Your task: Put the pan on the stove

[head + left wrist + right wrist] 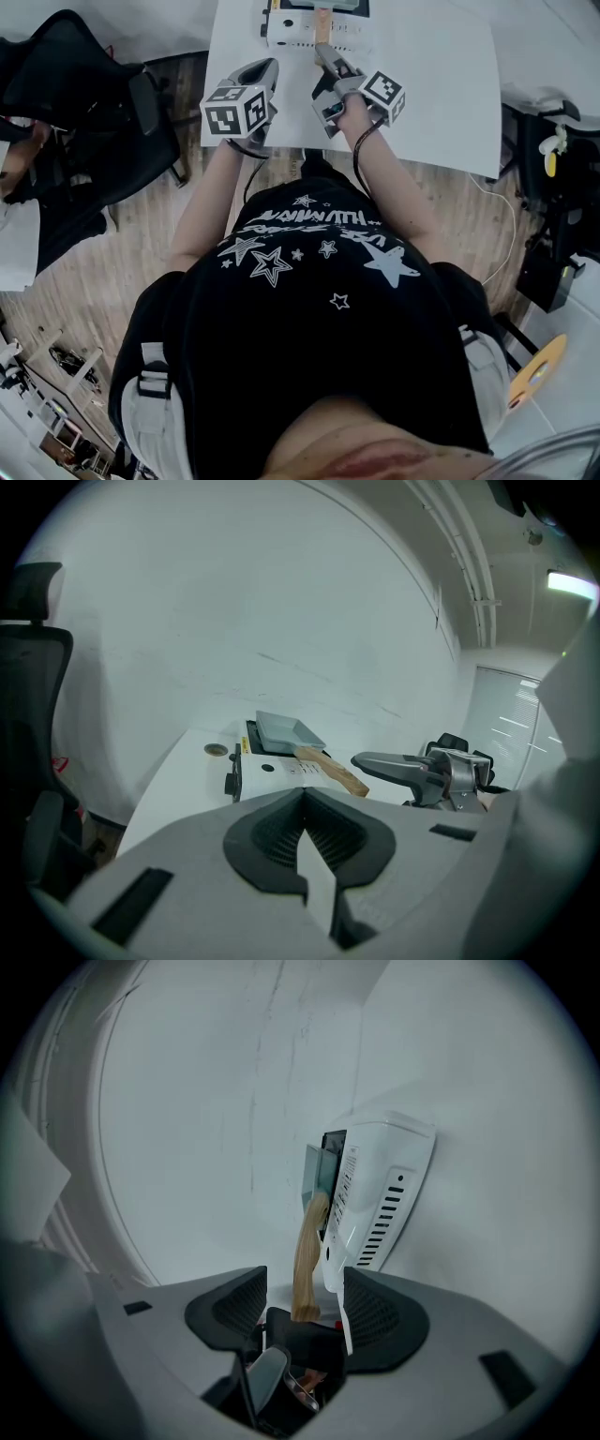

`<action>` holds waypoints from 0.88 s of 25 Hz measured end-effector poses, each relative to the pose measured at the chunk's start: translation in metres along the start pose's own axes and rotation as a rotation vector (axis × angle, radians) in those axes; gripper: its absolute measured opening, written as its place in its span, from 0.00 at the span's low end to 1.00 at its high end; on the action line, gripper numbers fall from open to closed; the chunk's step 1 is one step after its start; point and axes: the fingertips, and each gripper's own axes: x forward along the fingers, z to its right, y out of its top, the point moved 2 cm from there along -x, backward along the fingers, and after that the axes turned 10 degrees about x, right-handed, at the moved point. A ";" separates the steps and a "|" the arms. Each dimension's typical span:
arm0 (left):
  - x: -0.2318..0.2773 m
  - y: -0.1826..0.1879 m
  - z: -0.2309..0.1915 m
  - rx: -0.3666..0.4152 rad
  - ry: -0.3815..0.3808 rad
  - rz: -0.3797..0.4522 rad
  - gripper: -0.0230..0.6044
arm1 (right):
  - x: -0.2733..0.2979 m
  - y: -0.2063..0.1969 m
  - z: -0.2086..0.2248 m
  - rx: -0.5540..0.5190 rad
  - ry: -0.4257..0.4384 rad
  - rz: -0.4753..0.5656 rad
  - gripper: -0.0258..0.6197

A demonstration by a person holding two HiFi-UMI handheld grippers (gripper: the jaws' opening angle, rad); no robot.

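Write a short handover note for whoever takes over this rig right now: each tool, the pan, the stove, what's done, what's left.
Left tool: shut, empty.
Right tool: open, jaws either side of the wooden handle, not gripping it.
Pan: sits on the stove, handle toward you.
Done: pan placed.
To do: probably just draw the right tool back off the handle.

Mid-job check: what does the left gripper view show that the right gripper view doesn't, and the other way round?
Only the left gripper view: the right gripper from the side, a small round thing left of the stove, a black chair, and the left gripper, shut and empty. Only the right gripper view: the end of the wooden handle standing between that gripper's open jaws, pads not pressing it, and the stove's vent slots. Both: the grey pan sitting on the stove, handle sticking out.
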 end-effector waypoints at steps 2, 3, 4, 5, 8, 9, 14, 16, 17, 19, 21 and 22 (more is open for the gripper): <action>-0.006 -0.003 0.003 -0.001 -0.007 0.001 0.05 | -0.006 -0.001 0.000 -0.037 -0.016 0.005 0.40; -0.008 -0.004 0.003 0.000 -0.009 0.001 0.05 | -0.008 -0.002 -0.001 -0.060 -0.024 0.006 0.40; -0.011 -0.005 0.003 0.001 -0.008 0.001 0.05 | -0.011 -0.004 -0.003 -0.088 -0.033 0.005 0.40; -0.016 -0.006 0.003 0.001 -0.004 0.002 0.05 | -0.016 -0.006 -0.005 -0.124 -0.041 0.003 0.40; -0.036 -0.007 0.005 -0.006 0.005 0.021 0.05 | -0.036 -0.018 -0.015 -0.259 -0.060 0.001 0.40; -0.042 -0.008 0.007 -0.005 0.005 0.027 0.05 | -0.043 -0.021 -0.018 -0.300 -0.065 0.002 0.40; -0.058 -0.012 0.020 0.008 -0.020 0.038 0.05 | -0.071 -0.027 -0.025 -0.432 -0.105 0.016 0.40; -0.063 -0.016 0.029 0.011 -0.036 0.039 0.05 | -0.082 -0.029 -0.026 -0.488 -0.133 0.017 0.40; -0.066 -0.019 0.034 0.012 -0.045 0.037 0.05 | -0.089 -0.030 -0.025 -0.513 -0.147 0.019 0.40; -0.070 -0.024 0.047 0.016 -0.063 0.030 0.05 | -0.102 -0.033 -0.026 -0.548 -0.162 0.021 0.40; -0.072 -0.029 0.060 0.022 -0.079 0.020 0.05 | -0.113 -0.035 -0.028 -0.573 -0.162 0.023 0.40; -0.072 -0.032 0.066 0.025 -0.085 0.015 0.05 | -0.119 -0.035 -0.029 -0.587 -0.159 0.025 0.38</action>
